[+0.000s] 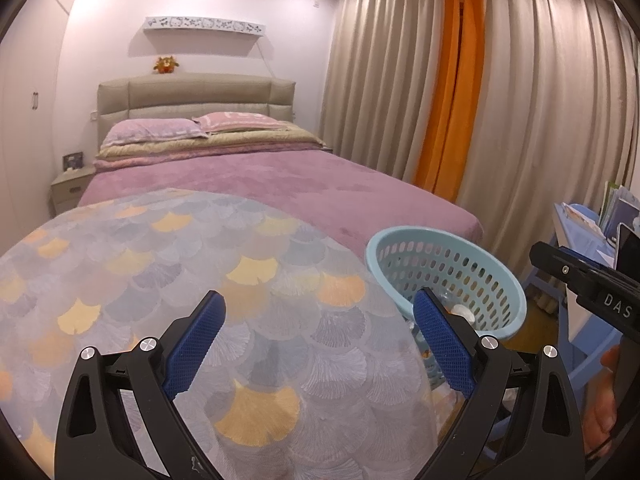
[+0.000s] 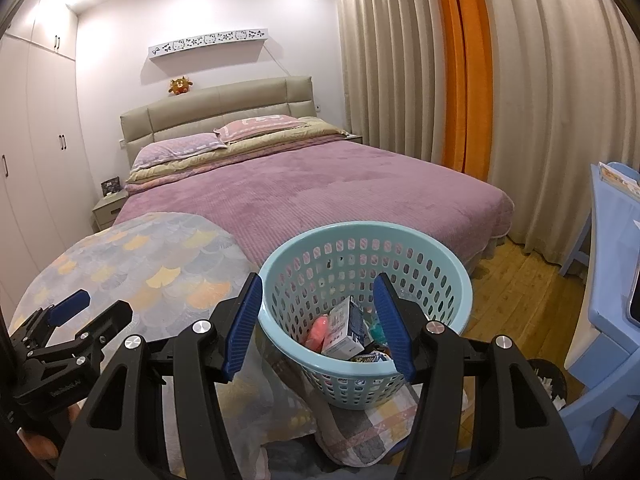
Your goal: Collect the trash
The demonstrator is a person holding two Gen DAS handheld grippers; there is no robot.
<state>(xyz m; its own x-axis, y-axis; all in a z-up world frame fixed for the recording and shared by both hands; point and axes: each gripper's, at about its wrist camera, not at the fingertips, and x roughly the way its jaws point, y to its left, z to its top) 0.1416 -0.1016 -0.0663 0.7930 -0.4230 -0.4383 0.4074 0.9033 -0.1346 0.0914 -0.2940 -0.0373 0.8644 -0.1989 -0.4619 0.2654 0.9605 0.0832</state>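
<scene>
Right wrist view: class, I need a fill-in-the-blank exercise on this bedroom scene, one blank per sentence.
1. The basket is coloured light ____.
2. The bedspread is ____.
3. Between the beige curtains hangs an ____ strip.
4. Both the left gripper and the right gripper hold ____.

Missing words: blue; purple; orange; nothing

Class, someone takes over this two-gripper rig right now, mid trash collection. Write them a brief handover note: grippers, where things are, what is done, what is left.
Left gripper: open, empty, over the scale-patterned blanket.
Right gripper: open, empty, aimed at the blue basket.
Basket sits at the foot of the bed, beside the blanket. Inside: a small carton, a pink item, other wrappers.
Done: some trash is already binned.
Left: no loose trash shows on bed or floor here; check elsewhere.
</scene>
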